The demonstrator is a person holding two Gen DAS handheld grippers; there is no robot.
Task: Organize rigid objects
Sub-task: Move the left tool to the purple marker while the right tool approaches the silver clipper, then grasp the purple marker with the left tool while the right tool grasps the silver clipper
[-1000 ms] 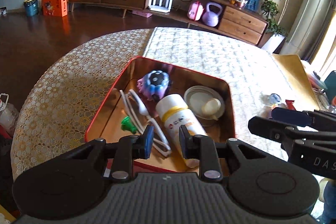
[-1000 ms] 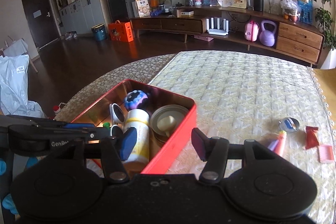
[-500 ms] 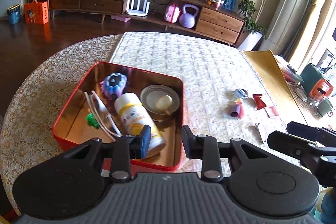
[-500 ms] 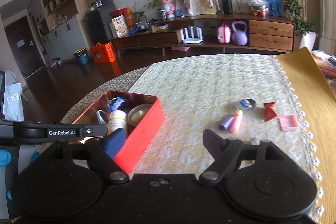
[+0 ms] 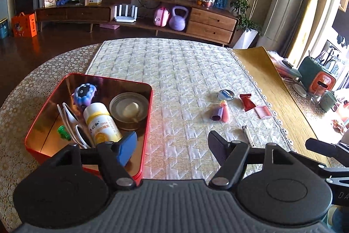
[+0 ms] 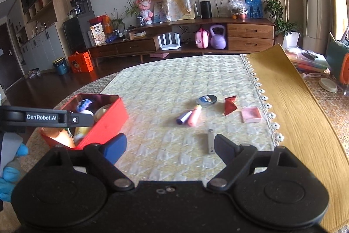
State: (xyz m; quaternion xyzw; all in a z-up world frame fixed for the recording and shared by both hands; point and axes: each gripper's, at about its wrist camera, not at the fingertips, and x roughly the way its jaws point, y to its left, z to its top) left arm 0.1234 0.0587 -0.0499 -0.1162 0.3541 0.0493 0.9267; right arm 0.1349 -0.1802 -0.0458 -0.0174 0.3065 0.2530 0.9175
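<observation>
The red tin (image 5: 144,134) sat at the near left of the round table (image 5: 21,102), close to its curved edge. A wide bare stretch of quilted cloth (image 5: 174,71) lay open between the tin and the loose things to the right, with more room far behind them. A yellow mat (image 6: 290,102) curled up along the cloth's right border.

The tin was glossy, open-topped and round-cornered. It held one white bottle (image 5: 100,123) lying on its side, one round lidded dish (image 5: 128,108), one purple toy (image 5: 84,93), one green pin (image 5: 62,131) and some white spoons (image 5: 69,119).

On the cloth lay six loose pieces: one purple tube (image 6: 184,118) touching one pink tube (image 6: 194,117), one round tin (image 6: 206,99), one red packet (image 6: 230,105), one pink comb (image 6: 250,114) and one nail clipper (image 6: 210,141).

The left gripper (image 5: 172,145) was opening with nothing between its jaws. The right gripper (image 6: 170,145) was opening too, and also empty.
</observation>
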